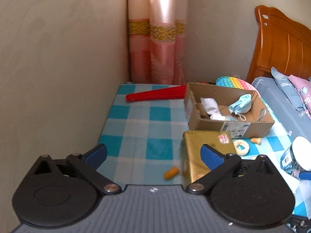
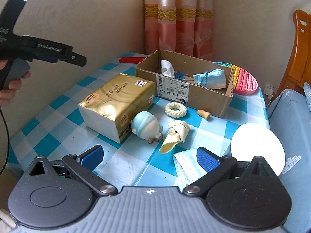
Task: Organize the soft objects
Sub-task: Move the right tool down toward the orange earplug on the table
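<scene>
1. Desk (image 2: 58,116) with the checked cloth carried pretty much everything, shoved into the corner by the curtain (image 1: 157,38).
2. Cardboard box (image 2: 194,95) sat at the back and looked like the collecting spot, since a crumpled blue mask (image 2: 211,77) and a white cloth (image 2: 167,68) were already in it.
3. Gold tissue pack (image 2: 116,103) lay in front of the box, not yet sorted.
4. Left gripper (image 1: 153,153) hung over bare cloth beside the pack, jaws wide and empty.
5. Right gripper (image 2: 149,157) was jaws wide too, gripping nothing, low over a flat mask (image 2: 186,167).
6. Only the right view showed the doll (image 2: 145,126), yellow cloth (image 2: 175,136) and the person's hand (image 2: 11,85); only the left caught the orange earplug (image 1: 171,172).
</scene>
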`<state>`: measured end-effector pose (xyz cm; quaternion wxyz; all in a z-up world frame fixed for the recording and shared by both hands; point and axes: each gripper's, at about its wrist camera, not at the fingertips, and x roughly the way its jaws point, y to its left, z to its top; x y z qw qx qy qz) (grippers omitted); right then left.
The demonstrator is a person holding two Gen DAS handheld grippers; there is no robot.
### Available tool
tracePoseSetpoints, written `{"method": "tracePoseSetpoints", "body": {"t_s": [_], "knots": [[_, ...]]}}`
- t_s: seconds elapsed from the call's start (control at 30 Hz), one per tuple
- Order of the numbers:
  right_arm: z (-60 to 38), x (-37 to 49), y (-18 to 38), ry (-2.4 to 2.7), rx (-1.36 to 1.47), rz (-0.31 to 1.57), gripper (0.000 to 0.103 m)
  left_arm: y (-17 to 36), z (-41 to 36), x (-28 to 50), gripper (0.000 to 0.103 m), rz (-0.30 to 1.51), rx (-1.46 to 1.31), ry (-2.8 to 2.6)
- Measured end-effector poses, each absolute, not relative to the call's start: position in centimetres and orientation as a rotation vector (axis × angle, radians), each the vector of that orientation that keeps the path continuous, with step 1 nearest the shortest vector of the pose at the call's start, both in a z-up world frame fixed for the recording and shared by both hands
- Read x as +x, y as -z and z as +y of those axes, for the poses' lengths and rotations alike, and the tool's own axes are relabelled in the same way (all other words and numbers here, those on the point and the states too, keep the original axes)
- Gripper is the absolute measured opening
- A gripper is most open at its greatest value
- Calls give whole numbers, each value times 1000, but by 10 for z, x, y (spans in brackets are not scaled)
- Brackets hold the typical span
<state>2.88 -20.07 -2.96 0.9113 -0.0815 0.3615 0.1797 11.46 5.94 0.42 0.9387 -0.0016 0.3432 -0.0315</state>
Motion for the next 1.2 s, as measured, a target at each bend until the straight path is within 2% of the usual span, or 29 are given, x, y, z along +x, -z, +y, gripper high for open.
{"method": "tracePoseSetpoints", "body": {"t_s": [0.63,0.93,1.1,1.2], "knots": [[-161,67,7,-479,-312,722,103,44,64,62,102,797,-27,37],[-86,117,-16,-748,-601,710,102,57,58,40,102,819,4,49],[-40,149,-10,-854,-710,760,97,68,63,32,102,833,-8,30],[-16,168,2,-888,-772,843,88,74,67,31,102,846,-15,8]]}}
